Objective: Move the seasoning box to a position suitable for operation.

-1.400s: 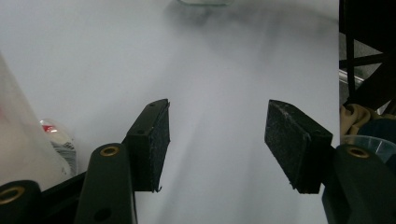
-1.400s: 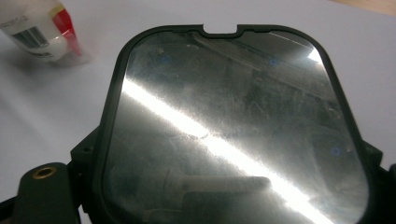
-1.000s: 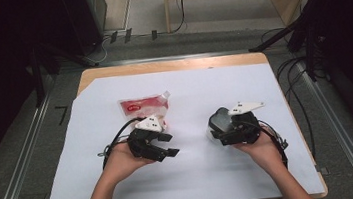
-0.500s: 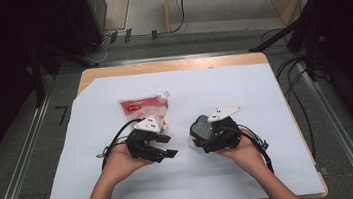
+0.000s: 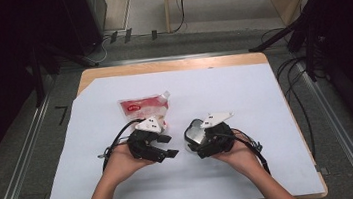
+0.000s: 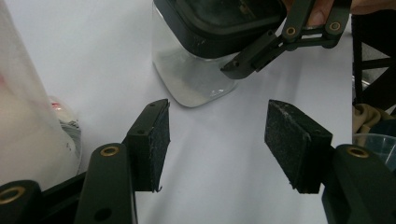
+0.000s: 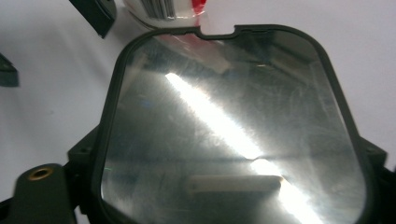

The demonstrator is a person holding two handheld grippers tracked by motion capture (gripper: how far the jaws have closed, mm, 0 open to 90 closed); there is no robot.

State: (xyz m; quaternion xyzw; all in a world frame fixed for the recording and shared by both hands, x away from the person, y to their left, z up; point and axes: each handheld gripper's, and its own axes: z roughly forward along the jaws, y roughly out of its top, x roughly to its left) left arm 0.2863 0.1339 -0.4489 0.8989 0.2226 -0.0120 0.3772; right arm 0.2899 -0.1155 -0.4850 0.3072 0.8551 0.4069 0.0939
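Observation:
A clear square jar (image 5: 194, 131) with a black-rimmed see-through lid (image 7: 233, 130) hangs tilted just above the white sheet, and my right gripper (image 5: 198, 143) is shut on it at the lid. One finger (image 6: 254, 56) of that gripper presses the lid's edge above the jar's clear body (image 6: 196, 79). My left gripper (image 5: 168, 145) stands open a little to the left of the jar, its pads (image 6: 154, 135) bare and nothing between them (image 6: 218, 123). A clear pouch with a red label (image 5: 146, 107) lies flat behind the left gripper, its side (image 6: 28, 126) close by.
A white sheet (image 5: 244, 96) covers most of the wooden table (image 5: 170, 66). Black cables (image 5: 114, 144) trail from both grippers. Metal floor rails (image 5: 333, 122) run along both sides of the table. Open sheet lies to the right and at the back.
My right gripper has carried the jar leftward, from the right of the sheet to close beside the left gripper. The left gripper has barely moved and stays open.

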